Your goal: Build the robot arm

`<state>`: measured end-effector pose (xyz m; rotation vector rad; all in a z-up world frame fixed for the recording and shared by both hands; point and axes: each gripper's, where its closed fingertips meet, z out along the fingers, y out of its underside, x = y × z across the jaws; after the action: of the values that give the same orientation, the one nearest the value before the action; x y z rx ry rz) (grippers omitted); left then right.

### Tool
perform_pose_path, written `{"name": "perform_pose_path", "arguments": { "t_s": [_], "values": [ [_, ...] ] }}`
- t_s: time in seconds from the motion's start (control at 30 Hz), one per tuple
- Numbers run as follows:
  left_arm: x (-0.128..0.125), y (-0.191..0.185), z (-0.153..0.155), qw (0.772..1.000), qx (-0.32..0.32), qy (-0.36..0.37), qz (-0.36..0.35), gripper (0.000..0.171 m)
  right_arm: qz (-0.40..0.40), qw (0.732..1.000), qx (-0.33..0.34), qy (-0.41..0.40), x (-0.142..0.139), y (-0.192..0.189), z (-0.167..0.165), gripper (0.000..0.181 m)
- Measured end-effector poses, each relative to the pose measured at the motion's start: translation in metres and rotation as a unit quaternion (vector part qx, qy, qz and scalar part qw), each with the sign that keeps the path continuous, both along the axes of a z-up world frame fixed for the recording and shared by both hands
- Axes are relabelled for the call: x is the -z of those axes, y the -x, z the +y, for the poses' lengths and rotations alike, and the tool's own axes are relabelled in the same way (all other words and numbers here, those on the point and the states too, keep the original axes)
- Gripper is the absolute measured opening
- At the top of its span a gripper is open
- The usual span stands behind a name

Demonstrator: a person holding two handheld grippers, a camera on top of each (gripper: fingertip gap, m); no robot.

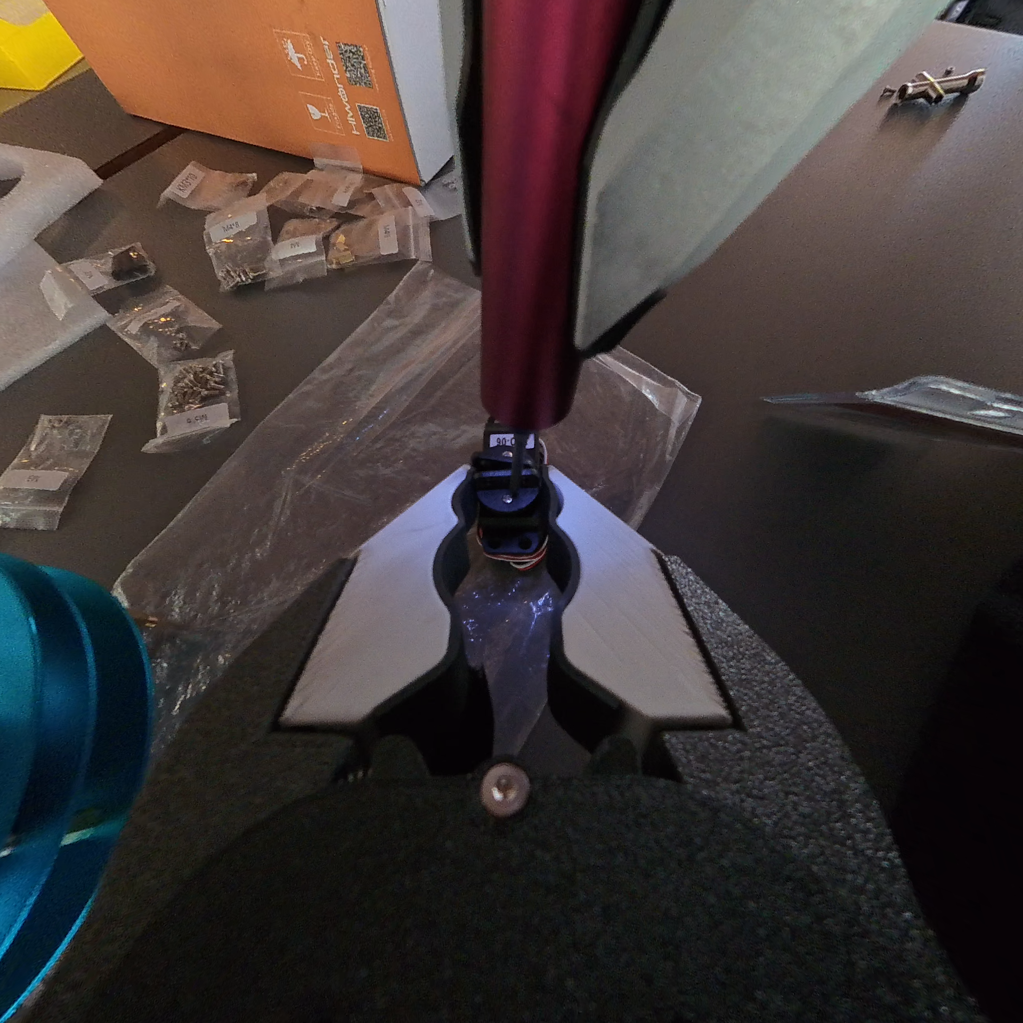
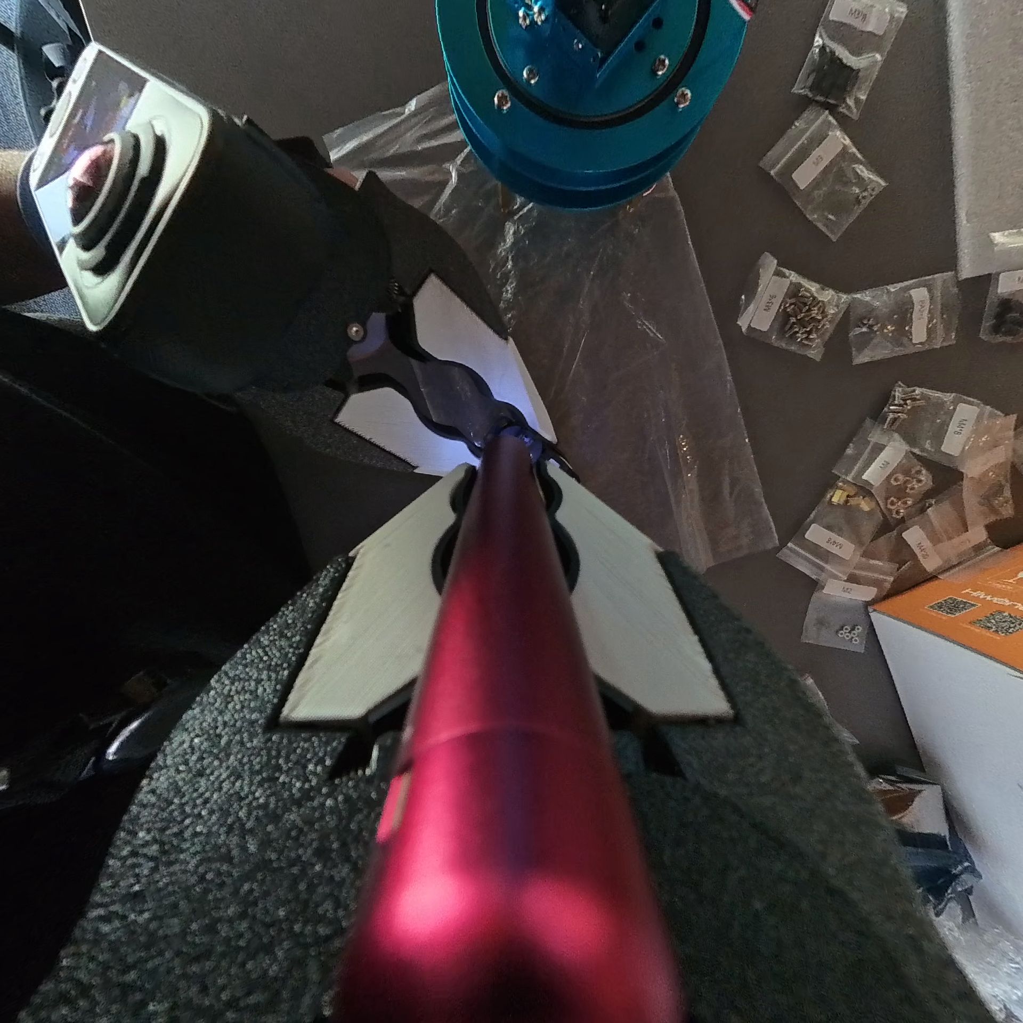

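My left gripper point(image 1: 509, 481) is shut on a small black servo-like part point(image 1: 506, 523) that has a white label and coloured wires, pinched at the fingertips above a clear plastic bag point(image 1: 332, 443). A red screwdriver point(image 1: 526, 221) comes down from above, and its thin bit touches a screw on top of the part. My right gripper point(image 2: 506, 476) is shut on the red screwdriver point(image 2: 498, 719), whose handle runs along between the fingers. In the right wrist view the left gripper point(image 2: 487, 437) meets the screwdriver tip from the upper left.
A blue round metal base point(image 2: 575, 110) stands just past the grippers and shows at the left of the left wrist view point(image 1: 61, 719). Several small bags of screws point(image 1: 199, 387) and an orange box point(image 1: 221, 72) lie on the dark table. A metal tool point(image 1: 935, 86) lies far right. My hands' fingertips stand some 8 centimeters from each other.
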<state>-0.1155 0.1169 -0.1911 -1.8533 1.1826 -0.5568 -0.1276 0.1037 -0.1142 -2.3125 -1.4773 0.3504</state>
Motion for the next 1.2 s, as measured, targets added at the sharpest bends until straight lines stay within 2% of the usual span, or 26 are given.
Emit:
{"name": "perform_pose_path", "arguments": {
  "t_s": [0.67,1.2],
  "values": [
    [0.0,0.0002,0.0002,1.0,-0.001,0.003,-0.002,0.021,-0.006,1.0,-0.004,-0.003,0.0007,0.0019,0.0008,0.024],
    [0.0009,-0.0005,0.0006,1.0,0.001,0.012,-0.004,0.022,-0.033,0.999,-0.033,-0.014,0.0013,0.004,0.0016,0.024]
  ]
}}
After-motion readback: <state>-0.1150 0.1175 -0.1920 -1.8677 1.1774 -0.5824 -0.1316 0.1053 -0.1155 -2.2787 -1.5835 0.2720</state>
